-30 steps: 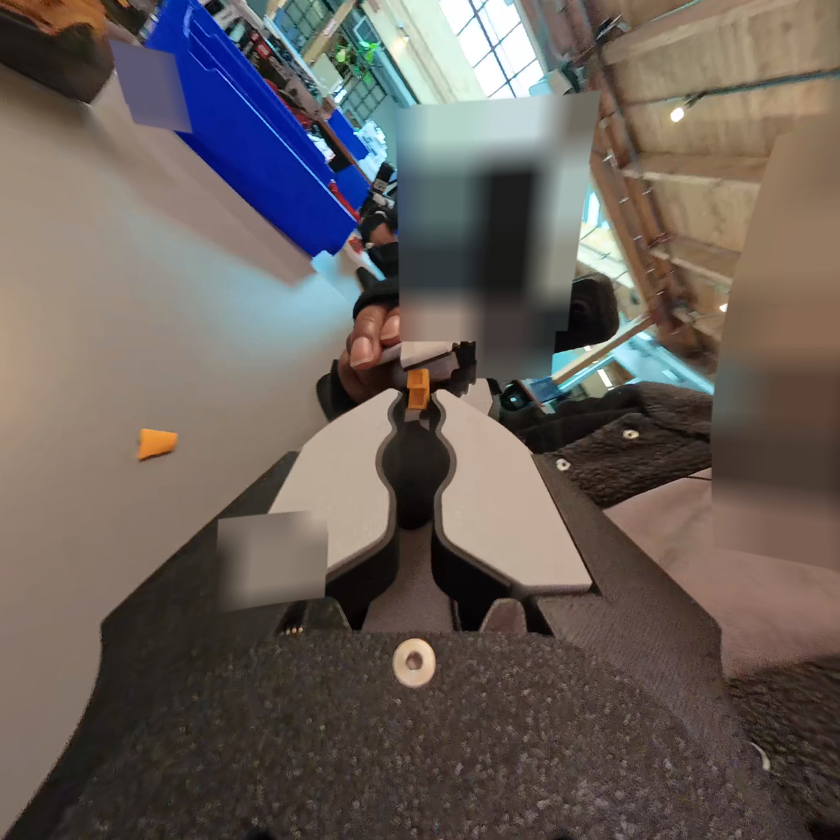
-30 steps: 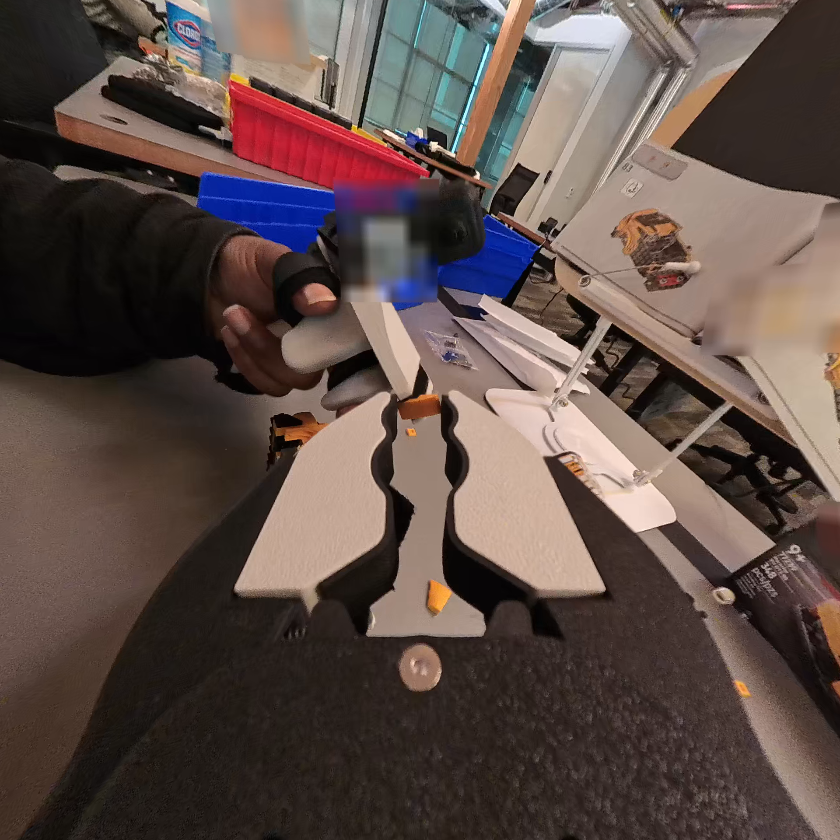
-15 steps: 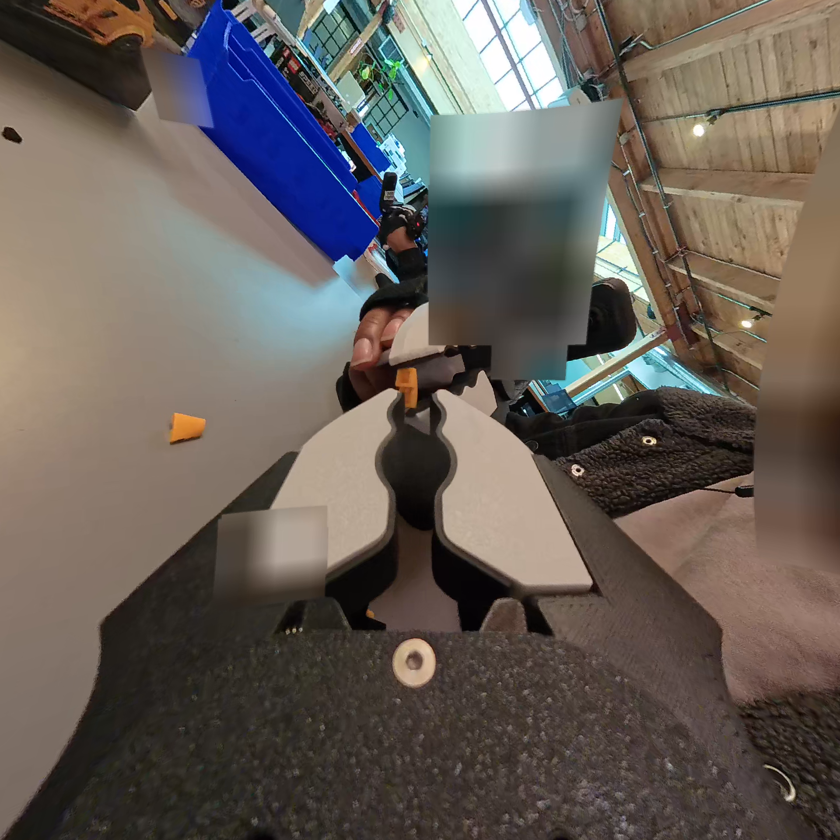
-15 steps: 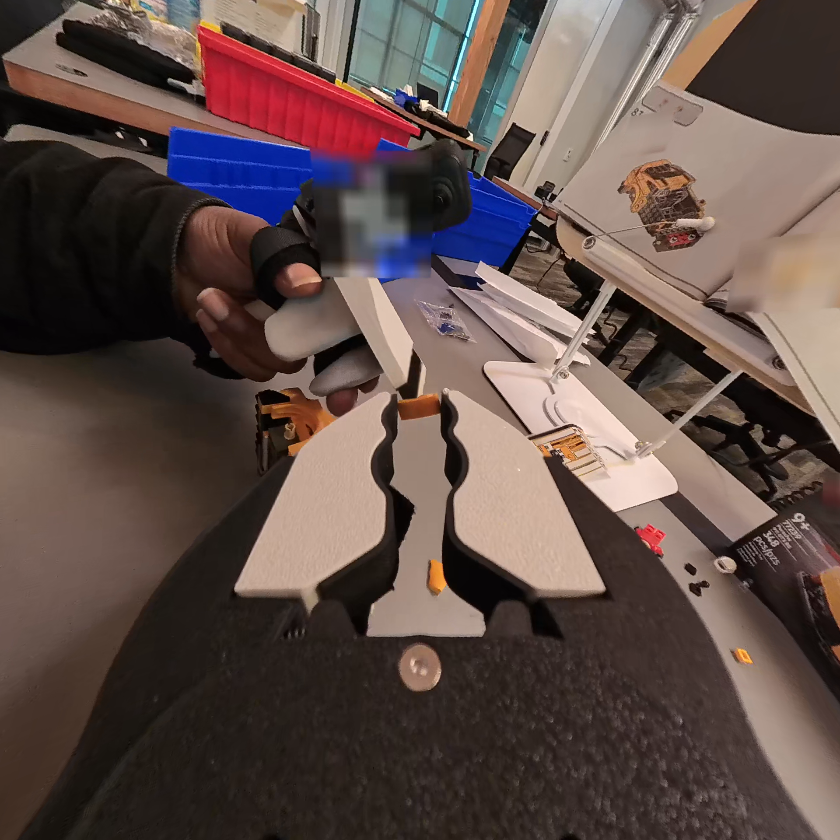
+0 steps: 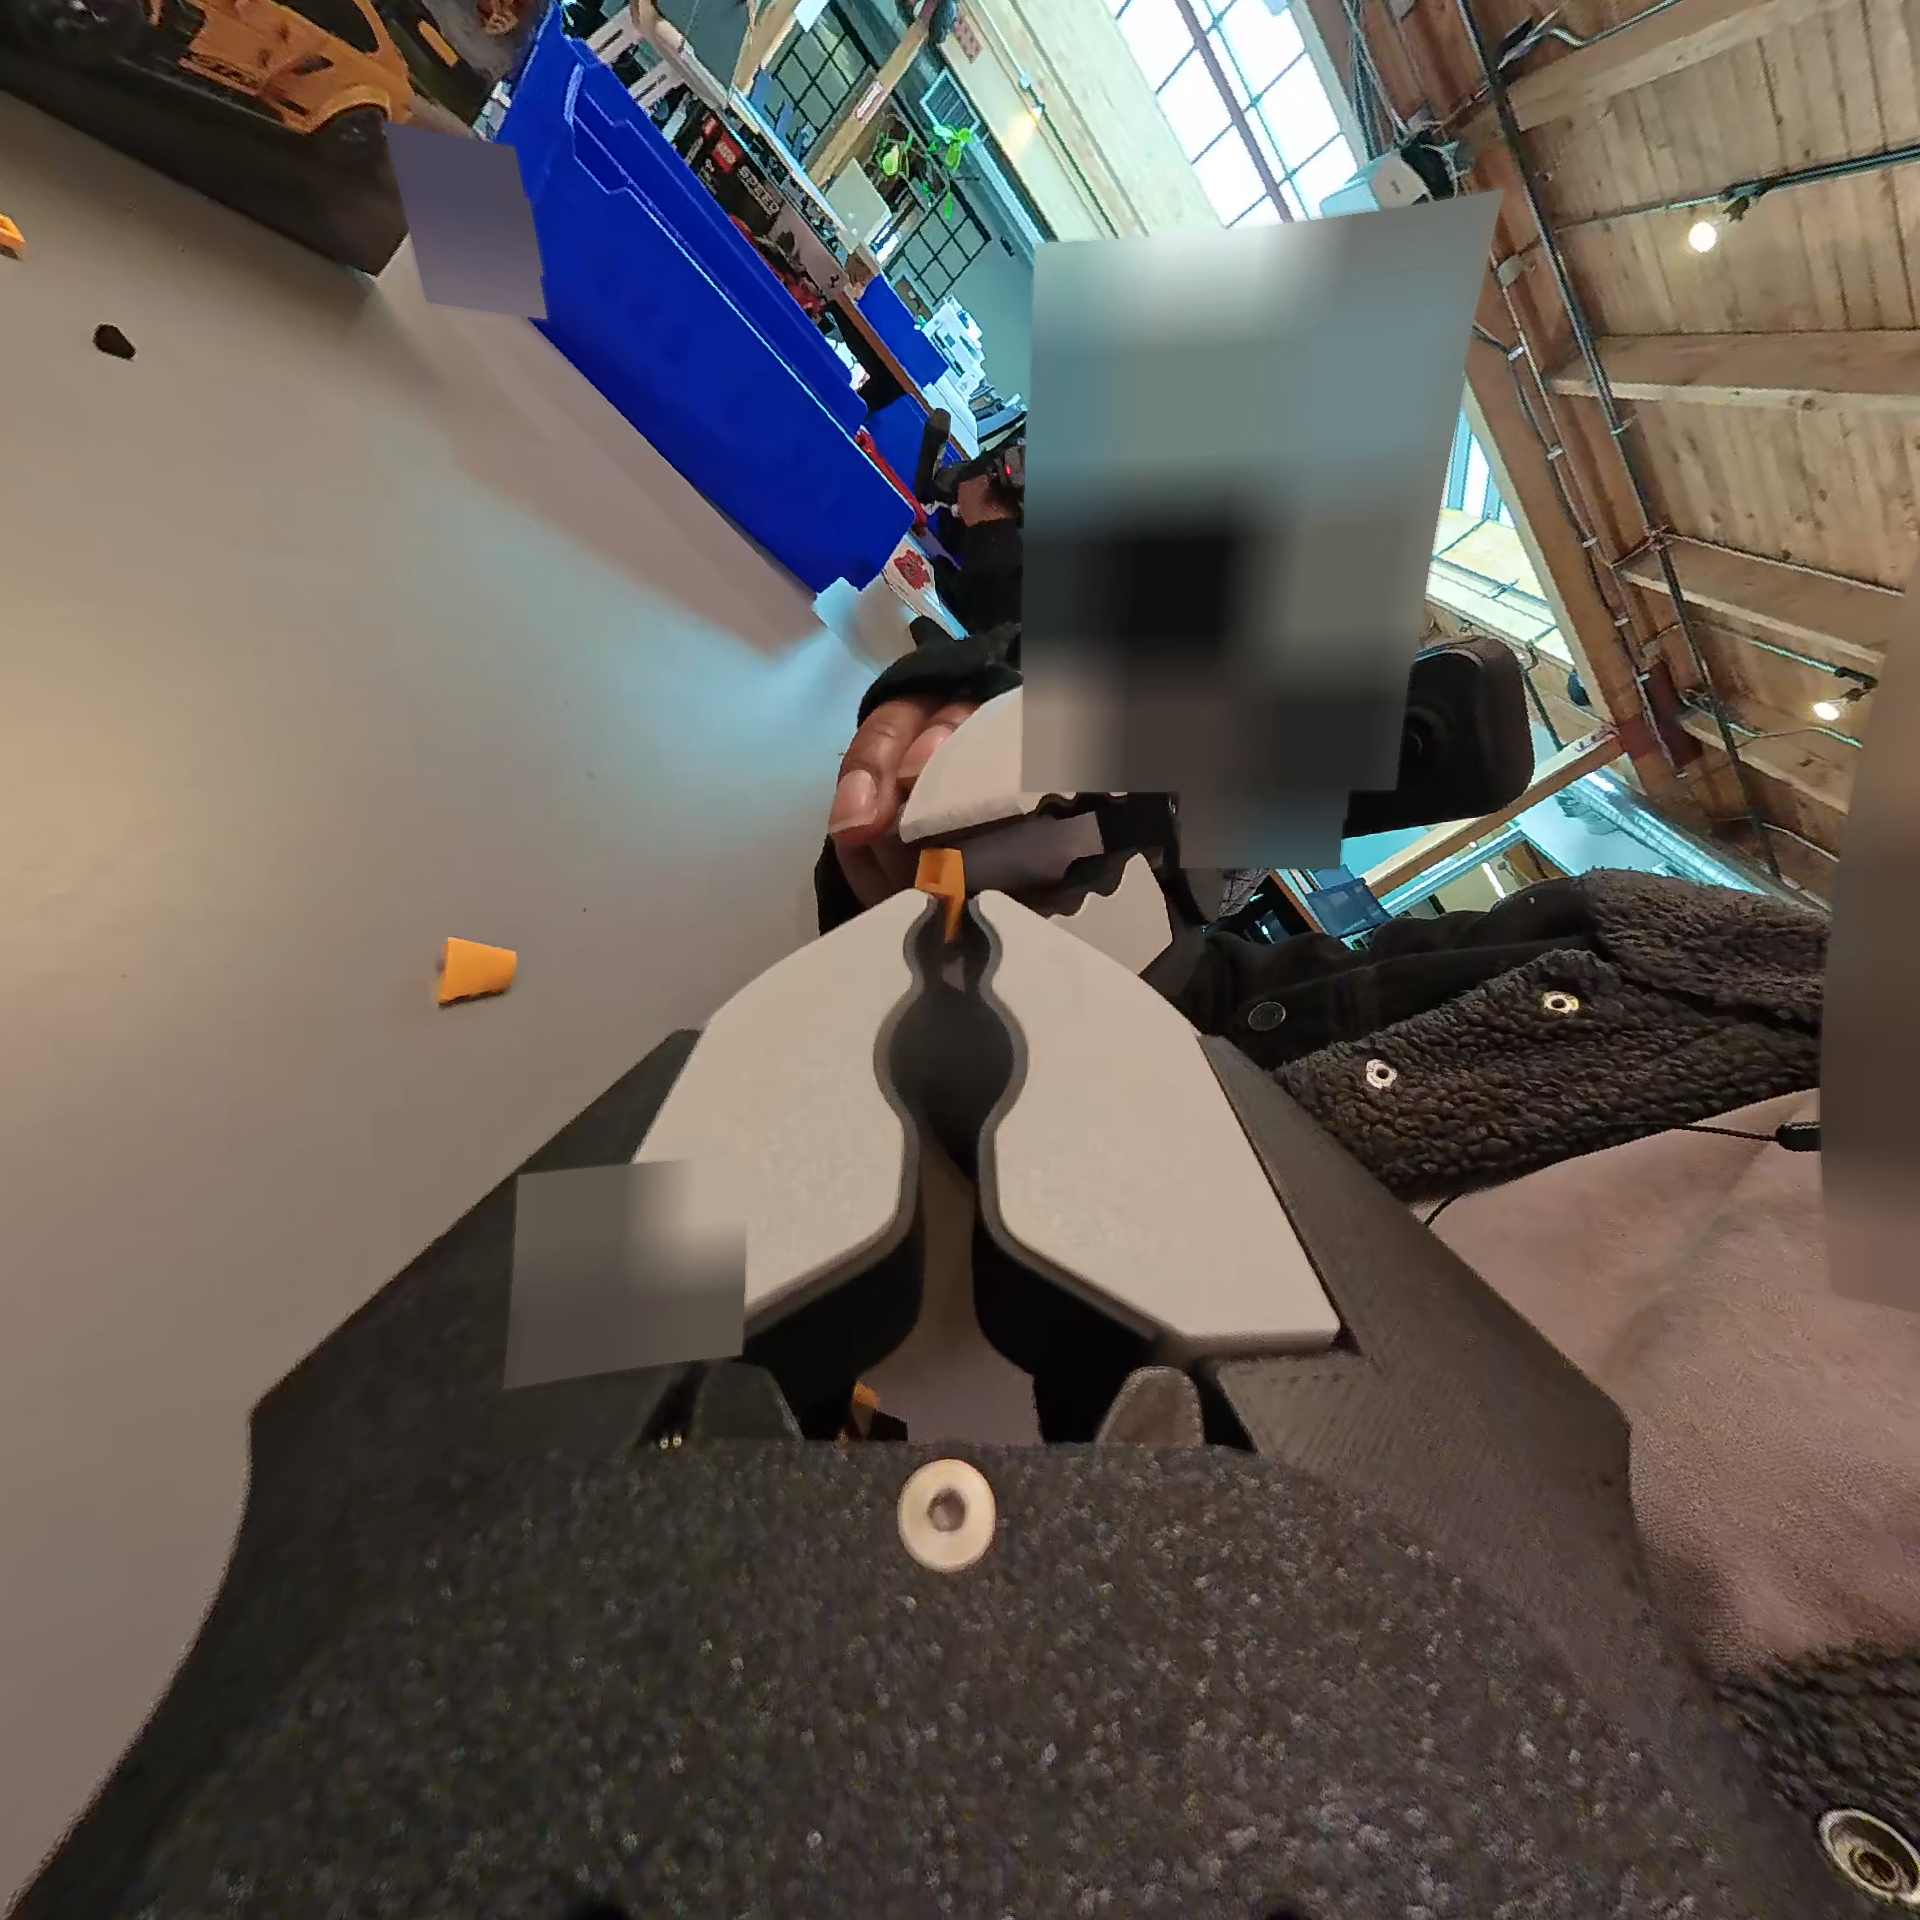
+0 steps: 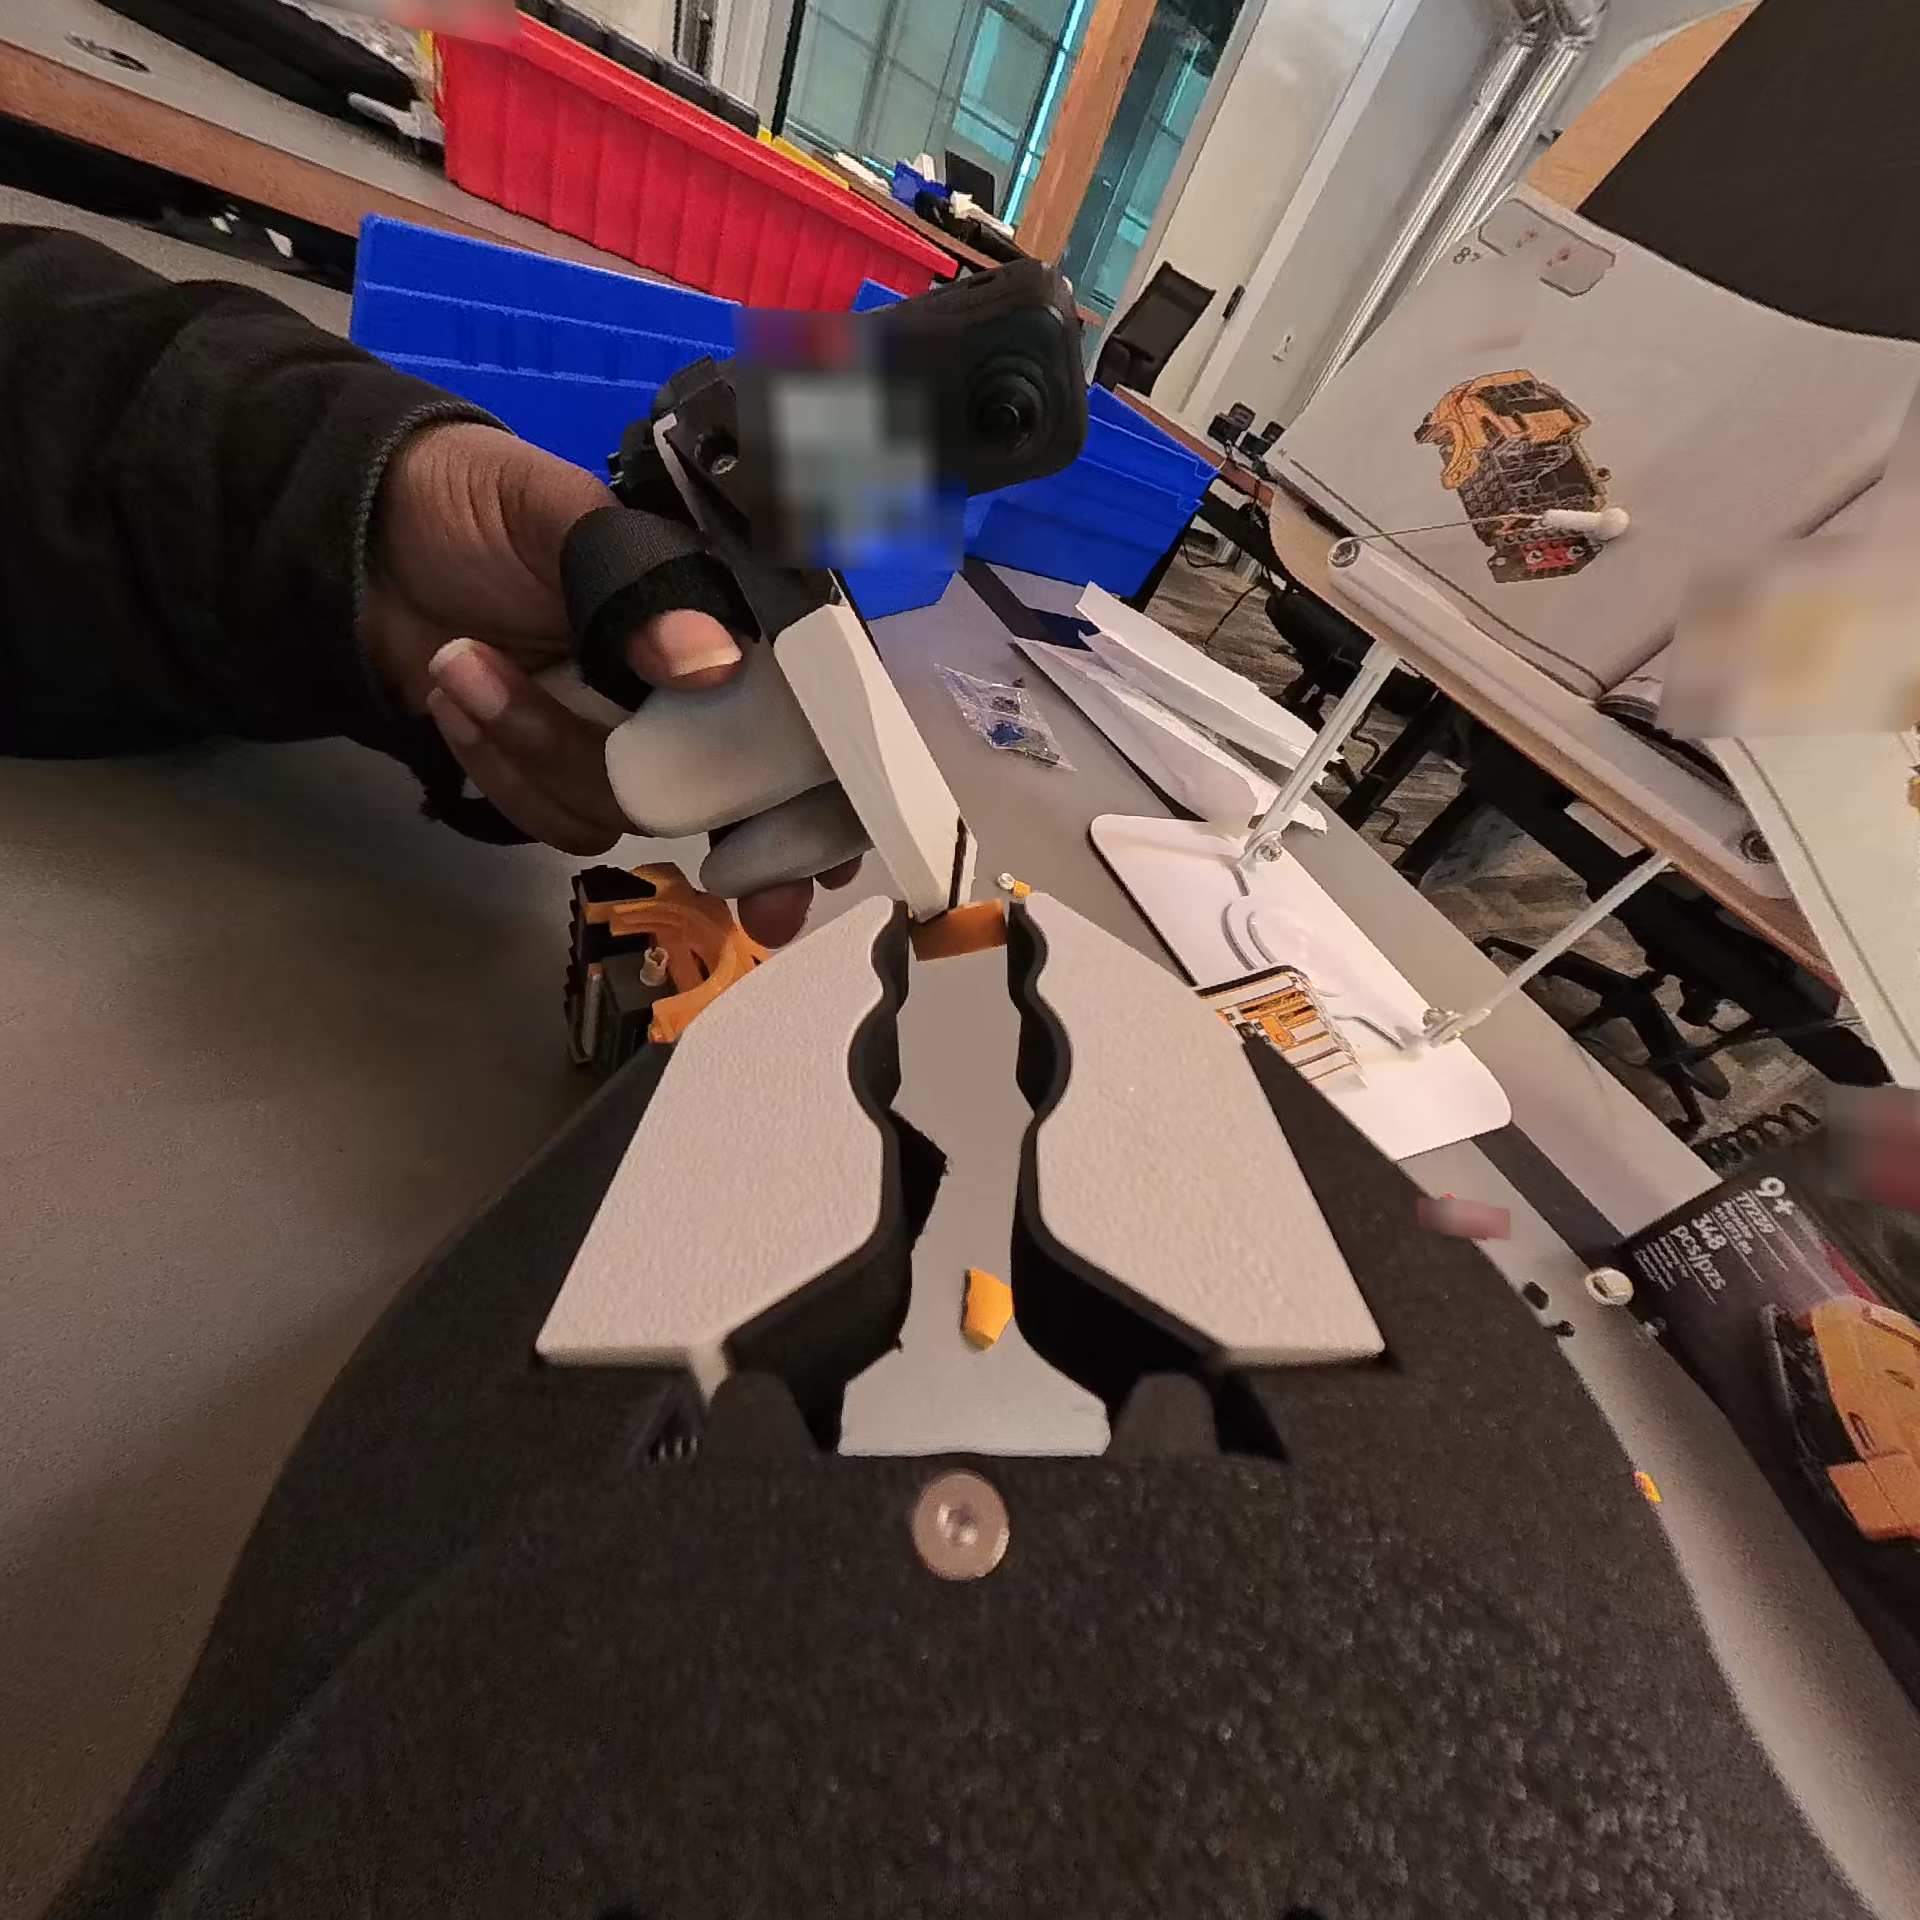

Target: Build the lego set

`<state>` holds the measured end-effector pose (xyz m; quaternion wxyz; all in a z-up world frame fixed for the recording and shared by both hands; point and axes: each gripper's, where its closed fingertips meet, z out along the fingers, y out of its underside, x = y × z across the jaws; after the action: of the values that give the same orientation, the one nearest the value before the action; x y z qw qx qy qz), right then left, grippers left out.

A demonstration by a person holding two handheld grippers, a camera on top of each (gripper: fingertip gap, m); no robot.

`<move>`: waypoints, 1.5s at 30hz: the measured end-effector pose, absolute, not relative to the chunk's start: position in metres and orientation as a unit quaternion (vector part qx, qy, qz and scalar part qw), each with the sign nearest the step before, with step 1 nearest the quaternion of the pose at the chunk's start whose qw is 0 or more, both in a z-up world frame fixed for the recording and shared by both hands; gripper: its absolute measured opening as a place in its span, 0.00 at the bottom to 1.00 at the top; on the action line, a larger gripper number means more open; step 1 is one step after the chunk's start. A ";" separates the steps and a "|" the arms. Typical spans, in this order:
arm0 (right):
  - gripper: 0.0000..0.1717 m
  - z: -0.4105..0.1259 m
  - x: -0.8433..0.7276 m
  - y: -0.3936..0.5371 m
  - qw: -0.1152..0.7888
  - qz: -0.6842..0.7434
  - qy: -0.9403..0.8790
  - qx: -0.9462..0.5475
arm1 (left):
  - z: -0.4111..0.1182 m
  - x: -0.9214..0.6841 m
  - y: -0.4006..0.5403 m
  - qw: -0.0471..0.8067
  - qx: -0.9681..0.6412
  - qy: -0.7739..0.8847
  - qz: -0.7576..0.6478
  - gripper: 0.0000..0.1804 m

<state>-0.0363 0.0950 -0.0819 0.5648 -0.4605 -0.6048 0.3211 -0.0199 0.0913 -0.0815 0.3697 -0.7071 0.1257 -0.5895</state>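
We see two hand-held tools meeting tip to tip above a grey table [image 6: 208, 1039], both on one small orange brick piece [image 6: 958, 930]. The right tool [image 6: 958, 925] is clenched across the piece's width, a pad pressed on each end. The left tool [image 5: 948, 914] pinches the same piece [image 5: 940, 883] edge-on, its fingertips nearly together on the thin orange tab; a hand [image 6: 499, 665] in a black sleeve works it.

Writing shows on a black toy-set box [image 6: 1766, 1340] at the right table edge and on boxes far back, small print we leave unread (the box front pictures an orange vehicle). An open instruction booklet [image 6: 1558, 468] rests on a white wire stand [image 6: 1299, 956] beyond the right tool's tip.

Open table lies to the left of the tools. A part-built orange and black model [image 6: 644, 956] sits just beside the left hand, under it. One loose orange piece [image 6: 985, 1307] lies below the right tool, and a clear bag of small parts [image 6: 997, 712] farther back. Blue bins [image 6: 582, 343] and a red bin [image 6: 665, 177] line the far edge.
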 end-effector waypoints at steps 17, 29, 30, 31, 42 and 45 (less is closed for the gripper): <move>0.10 -0.086 -0.024 0.054 0.386 0.502 -0.636 -0.440 | -0.083 -0.017 0.050 0.274 -0.705 0.244 -0.607 0.01; 0.04 -0.096 -0.022 0.041 0.344 0.518 -0.655 -0.430 | -0.094 -0.013 0.036 0.264 -0.724 0.302 -0.561 0.01; 0.03 -0.095 -0.022 0.043 0.341 0.521 -0.649 -0.437 | -0.093 -0.014 0.039 0.271 -0.725 0.296 -0.560 0.02; 0.02 -0.094 -0.023 0.046 0.338 0.526 -0.637 -0.450 | -0.092 -0.016 0.044 0.285 -0.725 0.288 -0.557 0.02; 0.02 -0.079 -0.030 0.076 0.245 0.627 -0.485 -0.558 | -0.083 -0.040 0.070 0.479 -0.733 0.358 -0.325 0.08; 0.02 -0.079 -0.033 0.076 0.200 0.656 -0.445 -0.576 | -0.085 -0.038 0.072 0.507 -0.727 0.390 -0.249 0.08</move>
<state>-0.0329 0.0756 -0.0793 0.1996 -0.5763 -0.4453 0.6555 -0.0377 0.0715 -0.0850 0.5073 -0.7269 0.3899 -0.2494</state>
